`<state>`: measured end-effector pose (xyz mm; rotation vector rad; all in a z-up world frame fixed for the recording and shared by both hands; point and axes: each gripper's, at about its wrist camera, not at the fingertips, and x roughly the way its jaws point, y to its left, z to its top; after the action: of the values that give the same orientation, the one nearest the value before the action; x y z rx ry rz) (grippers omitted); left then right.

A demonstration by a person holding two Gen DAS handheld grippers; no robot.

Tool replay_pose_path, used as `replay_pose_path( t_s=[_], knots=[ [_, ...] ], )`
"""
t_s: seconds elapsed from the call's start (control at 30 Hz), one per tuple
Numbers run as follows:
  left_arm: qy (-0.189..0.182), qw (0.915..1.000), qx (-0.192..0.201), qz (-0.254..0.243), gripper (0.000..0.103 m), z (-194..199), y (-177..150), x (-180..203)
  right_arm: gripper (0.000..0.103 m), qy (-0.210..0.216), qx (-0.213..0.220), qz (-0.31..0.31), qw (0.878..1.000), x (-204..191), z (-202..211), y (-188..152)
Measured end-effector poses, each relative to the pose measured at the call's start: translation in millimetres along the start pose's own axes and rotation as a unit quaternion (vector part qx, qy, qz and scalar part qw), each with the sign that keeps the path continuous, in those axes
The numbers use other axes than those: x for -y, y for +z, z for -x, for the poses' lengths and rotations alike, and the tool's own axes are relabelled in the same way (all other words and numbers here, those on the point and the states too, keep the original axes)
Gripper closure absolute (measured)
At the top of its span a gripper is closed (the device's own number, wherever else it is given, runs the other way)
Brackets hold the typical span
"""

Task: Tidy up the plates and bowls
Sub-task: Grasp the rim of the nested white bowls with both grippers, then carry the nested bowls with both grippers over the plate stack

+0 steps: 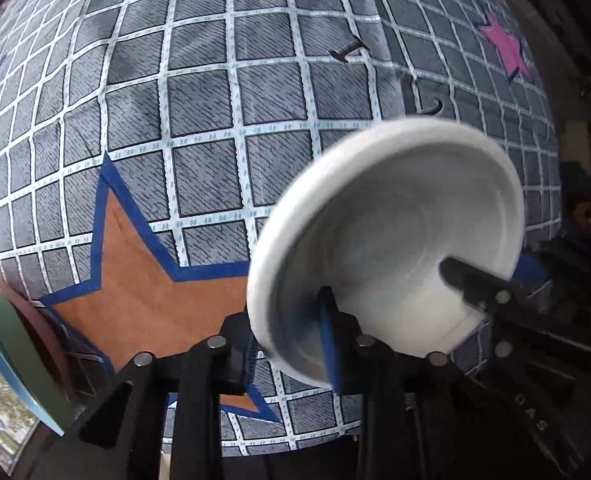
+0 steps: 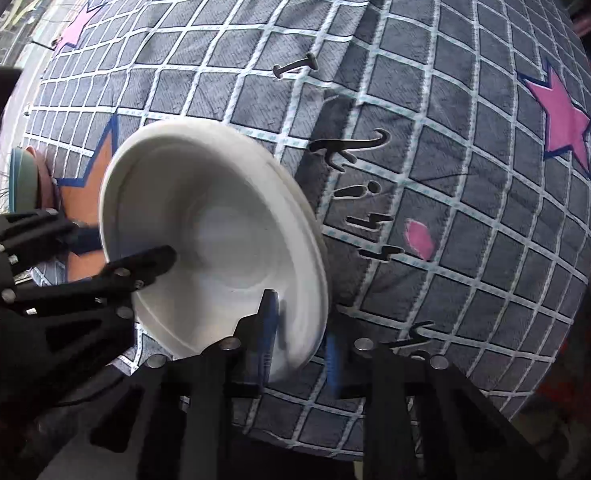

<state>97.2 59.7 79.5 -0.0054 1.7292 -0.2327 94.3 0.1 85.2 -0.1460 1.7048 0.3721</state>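
A white bowl (image 1: 383, 216) is tilted over the grey checked cloth, and both grippers hold its rim. In the left wrist view my left gripper (image 1: 285, 344) is shut on the near left rim, its blue pad inside the bowl. My right gripper (image 1: 491, 280) clamps the opposite rim, one black finger inside. In the right wrist view the white bowl (image 2: 215, 220) fills the middle left. There my right gripper (image 2: 299, 344) pinches the near rim, and my left gripper (image 2: 123, 252) grips the far left rim. The bowl's edge is slightly blurred.
A stack of green and pinkish dishes (image 1: 19, 340) sits at the table's left edge and shows small in the other view (image 2: 25, 184). The cloth carries an orange star (image 1: 135, 280), pink stars (image 2: 563, 124) and black lettering (image 2: 359, 184). The table drops off along the near edge.
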Motion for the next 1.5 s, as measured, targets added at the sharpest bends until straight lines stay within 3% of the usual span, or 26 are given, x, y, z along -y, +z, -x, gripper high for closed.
replay_pose_path(
  t_s=[0.13,0.6,0.8,0.87,1.23,1.5],
  knots=[
    [-0.020,0.9996,0.003,0.018,0.074,2.6,2.0,-2.3,0.086,0.019,0.014,-0.012,1.000,6.4,7.4,3.8],
    [-0.004,0.9976,0.069,-0.004,0.074,69.3,9.7,23.9,0.086,0.067,0.040,-0.041,0.996,39.3,63.2,20.1],
    [-0.011,0.9967,0.079,0.011,0.074,78.7,-9.0,6.0,0.086,0.150,0.020,-0.101,0.983,61.8,79.2,22.7],
    [-0.012,0.9966,0.080,0.018,0.074,82.7,-14.2,0.3,0.086,0.156,0.022,-0.098,0.983,65.5,85.3,24.8],
    [-0.002,0.9911,0.109,0.076,0.074,117.9,-48.0,-19.5,0.086,0.139,0.036,-0.029,0.989,18.6,98.7,3.4],
    [0.015,0.9827,0.122,0.139,0.074,132.3,-96.0,-42.6,0.086,0.163,0.049,0.034,0.985,-23.2,110.8,-9.1]
  ],
)
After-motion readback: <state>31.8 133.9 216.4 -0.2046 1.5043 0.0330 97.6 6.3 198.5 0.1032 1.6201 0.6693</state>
